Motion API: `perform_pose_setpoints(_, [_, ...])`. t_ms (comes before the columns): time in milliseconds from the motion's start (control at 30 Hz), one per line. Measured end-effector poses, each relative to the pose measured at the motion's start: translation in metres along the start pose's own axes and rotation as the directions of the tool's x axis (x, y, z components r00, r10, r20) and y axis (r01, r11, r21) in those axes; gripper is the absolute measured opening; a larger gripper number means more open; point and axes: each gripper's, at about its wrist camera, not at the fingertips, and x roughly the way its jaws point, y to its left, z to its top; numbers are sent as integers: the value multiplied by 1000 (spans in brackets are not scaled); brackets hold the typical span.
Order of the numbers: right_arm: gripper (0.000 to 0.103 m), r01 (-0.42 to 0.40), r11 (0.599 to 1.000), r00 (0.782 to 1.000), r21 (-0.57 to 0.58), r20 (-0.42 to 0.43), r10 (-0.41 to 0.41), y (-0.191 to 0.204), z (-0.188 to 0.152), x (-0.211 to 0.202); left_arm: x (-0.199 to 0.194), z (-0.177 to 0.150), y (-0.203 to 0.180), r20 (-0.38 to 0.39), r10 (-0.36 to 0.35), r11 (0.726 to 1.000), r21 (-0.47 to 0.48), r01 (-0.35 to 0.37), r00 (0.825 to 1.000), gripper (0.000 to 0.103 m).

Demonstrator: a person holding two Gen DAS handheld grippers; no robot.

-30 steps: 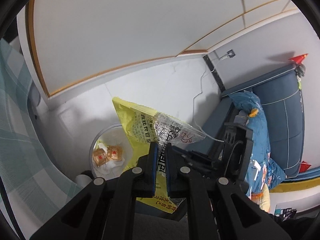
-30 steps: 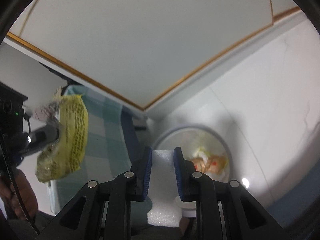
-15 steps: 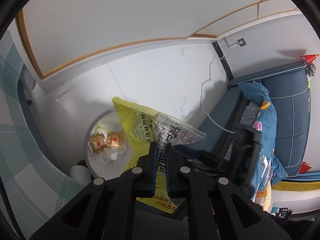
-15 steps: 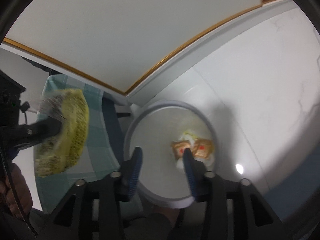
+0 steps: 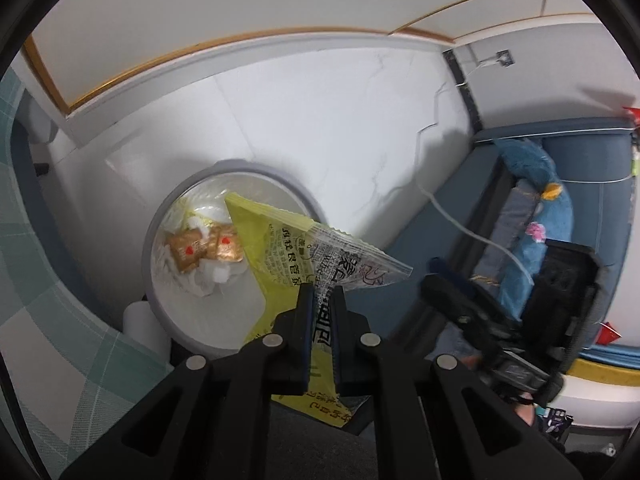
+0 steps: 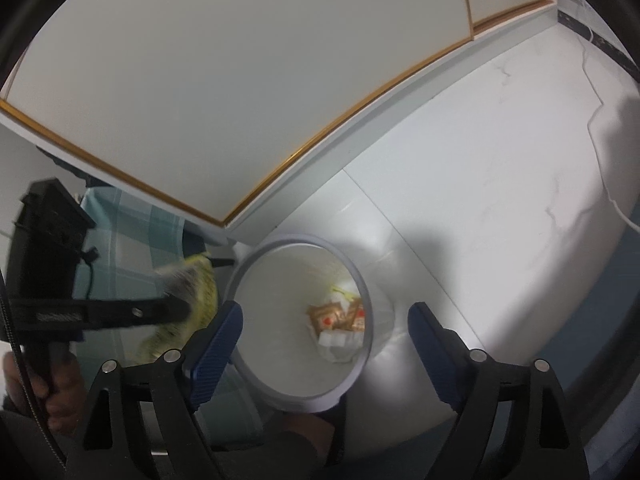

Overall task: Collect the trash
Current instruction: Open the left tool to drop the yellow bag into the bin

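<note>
While our left gripper [image 5: 320, 292] pinches yellow snack bag [image 5: 276, 240] over bin [image 6: 256, 256] (2 wrappers [image 6: 340, 316] inside), our right gripper [image 6: 320, 320] has just been opening, nothing between.

Snack bag [image 5: 280, 248]: lower part hidden behind the left gripper [image 5: 320, 292]; print too small to read; blurred in the right wrist view.
Trash bin [image 5: 160, 248]: near rim hidden behind bag and gripper; base out of sight.
Gold packets [image 5: 200, 246]: labels too small to read.
Right gripper [image 5: 460, 284]: blurred in the left wrist view, partly cut by the edge.
Hand [image 6: 48, 392]: dark, cut off at the left edge.
</note>
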Motion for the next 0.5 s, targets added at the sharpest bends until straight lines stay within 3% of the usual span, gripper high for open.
perform_pose_setpoints(167, [89, -8, 1000, 1000, 15, 16, 7, -2, -2, -3, 8, 2, 0, -40, -13, 1000, -5, 12, 999, 4])
perform_pose_setpoints(333, [92, -12, 999, 1000, 30, 15, 12, -1, -4, -1, 20, 3, -2, -96, 23, 1000, 9, -23, 995, 20])
perform_pose_setpoints(433, [93, -7, 999, 1000, 36, 20, 6, -2, -5, -2, 22, 4, 0, -102, 54, 999, 6, -53, 993, 23])
perform_pose_setpoints(500, [93, 1, 999, 1000, 47, 23, -2, -4, -6, -2, 22, 4, 0, -104, 53, 999, 3, -53, 993, 33])
